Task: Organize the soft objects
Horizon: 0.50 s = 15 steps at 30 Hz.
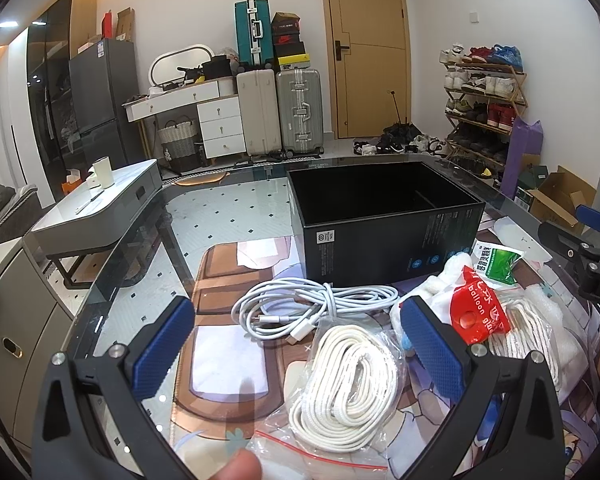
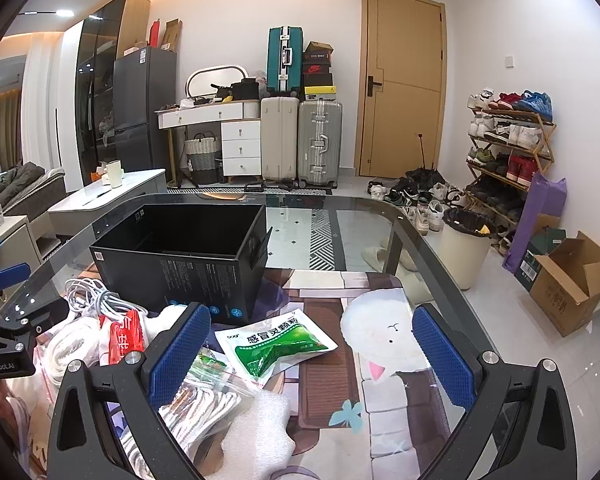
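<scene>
An open black box (image 1: 384,216) (image 2: 180,256) stands on the glass table, and nothing shows inside it. In front of it lie soft items: a coiled white cable (image 1: 300,308) (image 2: 92,292), a bagged white rope (image 1: 348,380), a red balloon pack (image 1: 478,308) (image 2: 122,336), a green medicine sachet (image 1: 500,264) (image 2: 276,346), a bag of white cords (image 2: 196,404) and white foam (image 2: 256,436). My left gripper (image 1: 300,344) is open over the bagged rope. My right gripper (image 2: 312,352) is open above the sachet, holding nothing.
A patterned mat (image 2: 340,368) covers the table's near part. The glass edge (image 2: 432,256) curves round at the right, with a bin (image 2: 462,248) and cardboard box (image 2: 568,284) on the floor beyond. A low white table (image 1: 100,204) stands at left.
</scene>
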Each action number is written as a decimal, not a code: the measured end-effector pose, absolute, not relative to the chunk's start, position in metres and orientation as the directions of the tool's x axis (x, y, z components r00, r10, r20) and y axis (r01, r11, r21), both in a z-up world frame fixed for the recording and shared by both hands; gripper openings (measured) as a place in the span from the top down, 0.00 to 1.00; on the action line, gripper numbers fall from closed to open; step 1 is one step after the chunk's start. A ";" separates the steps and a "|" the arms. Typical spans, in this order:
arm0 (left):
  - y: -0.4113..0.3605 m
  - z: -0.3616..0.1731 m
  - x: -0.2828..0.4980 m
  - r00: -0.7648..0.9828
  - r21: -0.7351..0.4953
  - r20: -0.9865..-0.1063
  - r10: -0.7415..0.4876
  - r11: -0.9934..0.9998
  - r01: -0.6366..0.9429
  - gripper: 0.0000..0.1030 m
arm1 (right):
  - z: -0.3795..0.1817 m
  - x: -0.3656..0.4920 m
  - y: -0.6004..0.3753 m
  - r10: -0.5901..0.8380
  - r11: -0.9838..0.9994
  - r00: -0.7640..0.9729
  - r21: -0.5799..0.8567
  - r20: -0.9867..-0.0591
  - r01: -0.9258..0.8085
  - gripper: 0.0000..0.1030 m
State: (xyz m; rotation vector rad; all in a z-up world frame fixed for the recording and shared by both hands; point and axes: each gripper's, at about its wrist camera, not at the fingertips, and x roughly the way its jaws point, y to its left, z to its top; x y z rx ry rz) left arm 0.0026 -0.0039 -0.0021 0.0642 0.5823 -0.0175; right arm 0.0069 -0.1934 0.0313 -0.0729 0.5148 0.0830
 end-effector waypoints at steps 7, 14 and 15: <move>-0.004 -0.003 0.003 0.837 0.058 -0.547 0.003 0.998 0.034 0.00 | 0.032 0.006 -0.193 0.063 0.994 0.869 -0.045 -0.491 -0.098 0.00; -0.006 -0.004 0.006 0.827 0.061 -0.563 0.002 0.997 0.039 0.00 | 0.032 0.008 -0.191 0.077 0.992 0.865 -0.049 -0.496 -0.116 0.00; -0.009 -0.003 0.007 0.821 0.067 -0.570 -0.002 0.997 0.048 0.00 | 0.033 0.009 -0.191 0.082 0.992 0.859 -0.046 -0.505 -0.122 0.00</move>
